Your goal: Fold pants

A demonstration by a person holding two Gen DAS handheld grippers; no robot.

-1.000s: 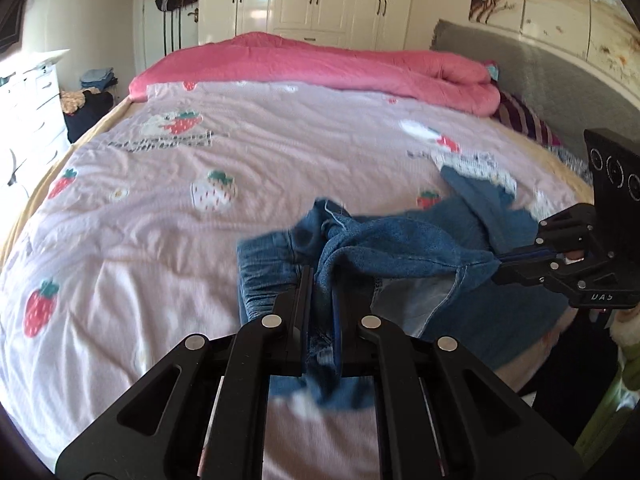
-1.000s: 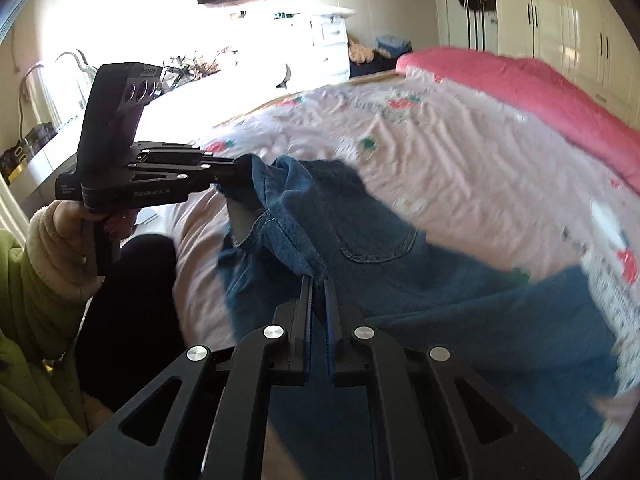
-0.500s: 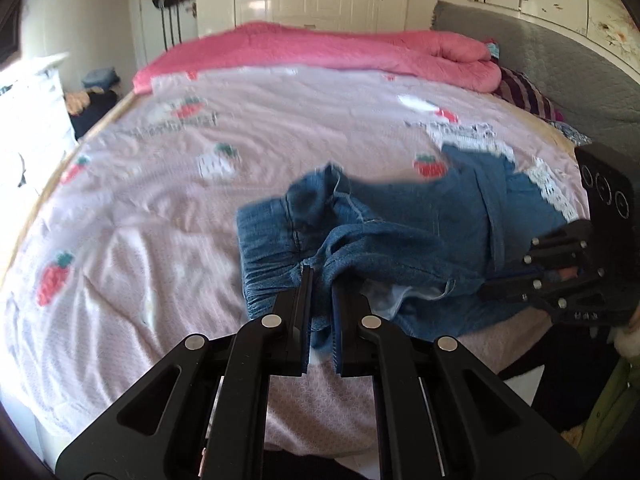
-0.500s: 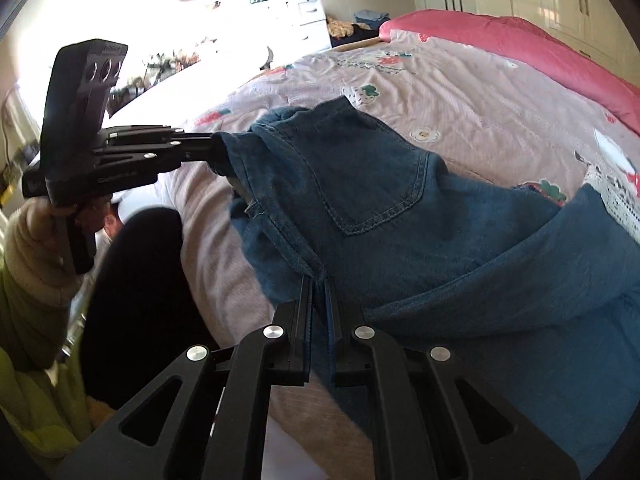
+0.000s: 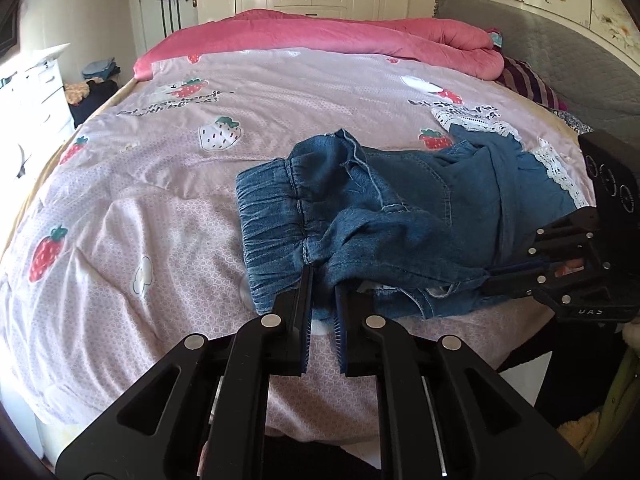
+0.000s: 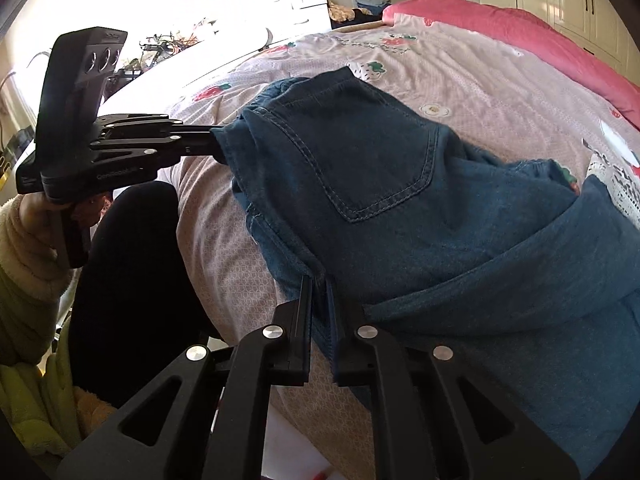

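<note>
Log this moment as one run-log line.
step: laying pants flat | left gripper: opening, denim between jaws | right gripper: opening, denim between jaws | jeans: on bedspread, near edge

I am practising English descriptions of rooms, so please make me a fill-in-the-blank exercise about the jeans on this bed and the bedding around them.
1. The blue denim pants rest on a pale bedspread printed with red ____.
2. The thick rolled-up quilt along the far side of the bed is ____ in colour.
3. The stitched back pocket of the pants faces ____, away from the bed.

Missing words: strawberries; pink; up
</note>
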